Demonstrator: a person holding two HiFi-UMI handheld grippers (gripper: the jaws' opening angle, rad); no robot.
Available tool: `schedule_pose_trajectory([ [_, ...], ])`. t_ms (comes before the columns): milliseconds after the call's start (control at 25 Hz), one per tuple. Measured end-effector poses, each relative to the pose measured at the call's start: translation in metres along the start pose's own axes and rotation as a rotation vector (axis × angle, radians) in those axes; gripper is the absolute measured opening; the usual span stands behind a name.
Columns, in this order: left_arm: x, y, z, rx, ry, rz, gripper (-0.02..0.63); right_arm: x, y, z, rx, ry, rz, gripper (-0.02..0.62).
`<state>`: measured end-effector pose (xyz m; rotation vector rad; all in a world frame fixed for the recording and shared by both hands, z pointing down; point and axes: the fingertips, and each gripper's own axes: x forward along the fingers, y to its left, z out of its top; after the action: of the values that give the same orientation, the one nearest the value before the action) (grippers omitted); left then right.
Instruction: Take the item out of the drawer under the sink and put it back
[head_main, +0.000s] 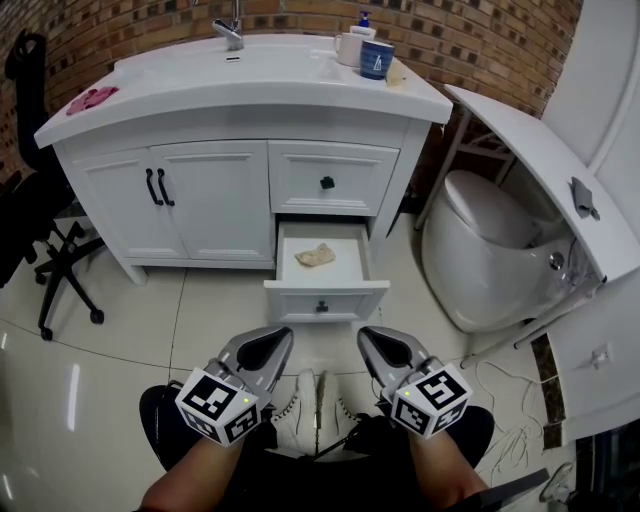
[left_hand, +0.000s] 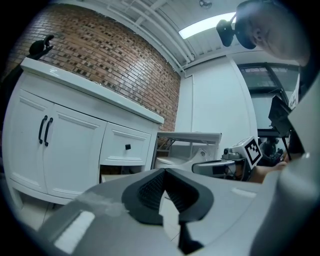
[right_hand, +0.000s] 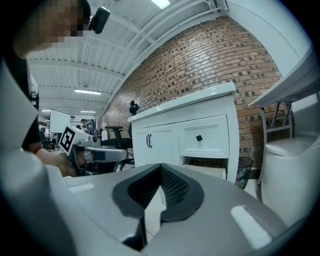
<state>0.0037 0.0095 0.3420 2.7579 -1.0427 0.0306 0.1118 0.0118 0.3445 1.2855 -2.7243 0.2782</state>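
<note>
Hovering closed, empty: left gripper, right gripper; item in open drawer; toilet beside.

Beige item in open drawer, centre frame: too small to identify. Black chair, left edge: cut off.

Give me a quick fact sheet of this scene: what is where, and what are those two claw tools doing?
Place: white vanity with a sink
Lower drawer: pulled open
Inside it: crumpled beige item, untouched
Upper drawer: closed
Left gripper: shut, empty, held low, short of the drawer
Right gripper: shut, empty, beside the left one
Countertop: blue cup, pink cloth
Right of vanity: toilet
</note>
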Motion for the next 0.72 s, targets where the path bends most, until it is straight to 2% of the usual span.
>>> schedule_pose_trajectory([
  [720, -0.0011, 0.0037, -0.0015, -0.001, 0.006, 0.003, 0.006, 0.0011, 0.0018, -0.0006, 0.009, 0.002, 0.002, 0.006],
])
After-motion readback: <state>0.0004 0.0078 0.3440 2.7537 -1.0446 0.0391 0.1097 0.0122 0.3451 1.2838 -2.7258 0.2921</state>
